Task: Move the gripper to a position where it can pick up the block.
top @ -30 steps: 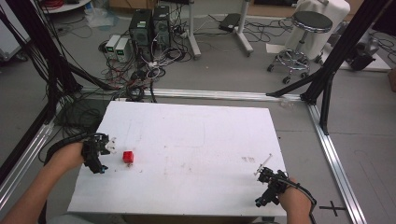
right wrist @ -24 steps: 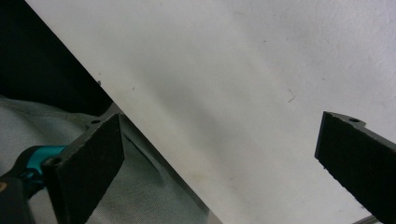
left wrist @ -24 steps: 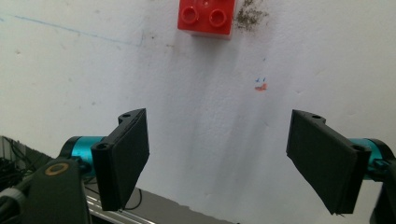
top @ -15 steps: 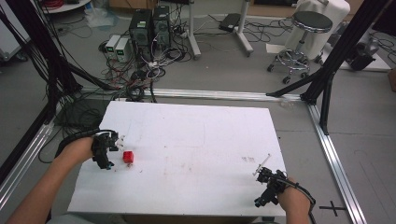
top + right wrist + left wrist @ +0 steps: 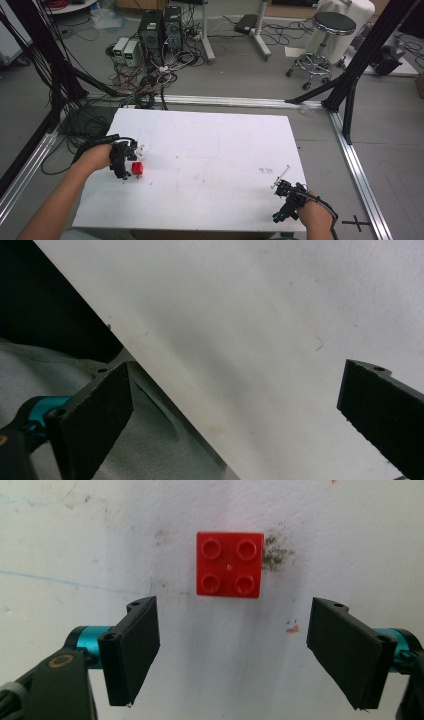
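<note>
left gripper [image 5: 232, 650]: jaws spread wide, just short of brick [image 5: 230, 564]
right gripper [image 5: 235, 415]: jaws spread, empty, at table [image 5: 280, 315] edge

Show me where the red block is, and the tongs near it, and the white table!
red block [image 5: 229, 564], left gripper view, its studded top.
left tongs [image 5: 234, 652], left gripper view, midway between their open tips.
white table [image 5: 215, 135], high view, a bare part of its top.

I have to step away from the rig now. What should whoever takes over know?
Left gripper: open, jaws either side of and just short of the red brick, not touching it.
Right gripper: open, holding nothing, over the near right edge of the white table.
Brick: studs up on the table's left side.
Done: approach lined up.
Left: advance, close, lift.
</note>
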The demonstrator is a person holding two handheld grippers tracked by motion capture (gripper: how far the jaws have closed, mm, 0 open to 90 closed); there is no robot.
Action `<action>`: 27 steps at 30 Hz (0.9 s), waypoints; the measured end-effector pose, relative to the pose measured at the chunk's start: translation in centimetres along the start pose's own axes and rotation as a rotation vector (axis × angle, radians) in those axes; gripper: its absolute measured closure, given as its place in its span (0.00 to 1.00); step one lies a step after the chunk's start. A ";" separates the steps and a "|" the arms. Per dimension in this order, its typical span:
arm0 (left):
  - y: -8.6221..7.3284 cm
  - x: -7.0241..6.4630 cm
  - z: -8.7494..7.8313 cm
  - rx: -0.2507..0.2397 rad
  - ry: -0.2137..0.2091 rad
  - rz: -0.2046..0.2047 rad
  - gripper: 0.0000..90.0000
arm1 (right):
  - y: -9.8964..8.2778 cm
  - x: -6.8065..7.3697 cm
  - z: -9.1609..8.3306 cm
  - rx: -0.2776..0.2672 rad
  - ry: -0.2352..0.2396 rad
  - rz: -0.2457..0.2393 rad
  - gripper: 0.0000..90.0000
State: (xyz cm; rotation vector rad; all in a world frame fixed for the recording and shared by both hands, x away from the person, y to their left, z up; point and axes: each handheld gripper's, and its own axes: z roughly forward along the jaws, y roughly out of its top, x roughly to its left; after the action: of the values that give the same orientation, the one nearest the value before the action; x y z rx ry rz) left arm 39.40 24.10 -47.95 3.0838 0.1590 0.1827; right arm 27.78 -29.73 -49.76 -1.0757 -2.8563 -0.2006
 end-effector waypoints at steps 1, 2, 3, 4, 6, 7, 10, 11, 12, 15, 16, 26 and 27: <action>0.2 0.1 0.1 0.007 -0.006 0.004 0.24 | 0.0 0.0 0.0 0.000 -0.001 0.003 0.01; 0.4 0.2 0.2 0.007 -0.009 0.009 0.24 | 0.0 0.0 0.0 0.002 0.000 0.005 0.01; 0.5 0.2 0.3 0.007 -0.011 0.014 0.24 | -0.1 0.0 0.0 -0.002 -0.001 0.007 0.01; 0.6 0.3 0.5 0.008 -0.015 0.007 0.24 | -0.1 0.0 0.0 -0.003 -0.003 0.004 0.01; 0.9 0.3 0.7 0.006 -0.020 0.012 0.24 | -0.1 0.0 0.0 -0.003 -0.002 0.003 0.01; 1.1 0.5 0.9 0.010 -0.028 0.016 0.24 | -0.1 0.0 0.0 0.000 -0.002 0.004 0.01; 1.4 0.6 1.4 0.019 -0.040 0.019 0.24 | -0.1 0.1 0.1 0.000 0.001 0.008 0.01; 1.4 0.6 1.6 0.020 -0.040 0.021 0.24 | -0.1 0.0 0.1 0.000 0.001 0.007 0.01; 1.4 0.6 1.6 0.020 -0.040 0.021 0.24 | -0.1 0.0 0.0 0.000 0.001 0.007 0.01; 1.6 0.7 2.3 0.027 -0.052 0.024 0.24 | -0.2 0.0 0.1 -0.006 0.002 0.009 0.01; 1.7 0.7 2.5 0.030 -0.052 0.023 0.24 | -0.2 0.0 0.1 -0.004 0.003 0.009 0.01; 2.0 0.9 3.2 0.030 -0.063 0.044 0.24 | -0.2 0.0 0.1 0.000 0.007 0.009 0.01; 2.0 0.9 3.3 0.030 -0.059 0.037 0.24 | -0.2 0.0 0.1 -0.001 0.008 0.006 0.01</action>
State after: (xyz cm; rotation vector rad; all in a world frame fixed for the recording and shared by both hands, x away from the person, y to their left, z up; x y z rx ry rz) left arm 40.86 22.04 -50.98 3.1194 0.1034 0.0910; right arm 27.64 -29.80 -49.90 -1.0805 -2.8463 -0.2048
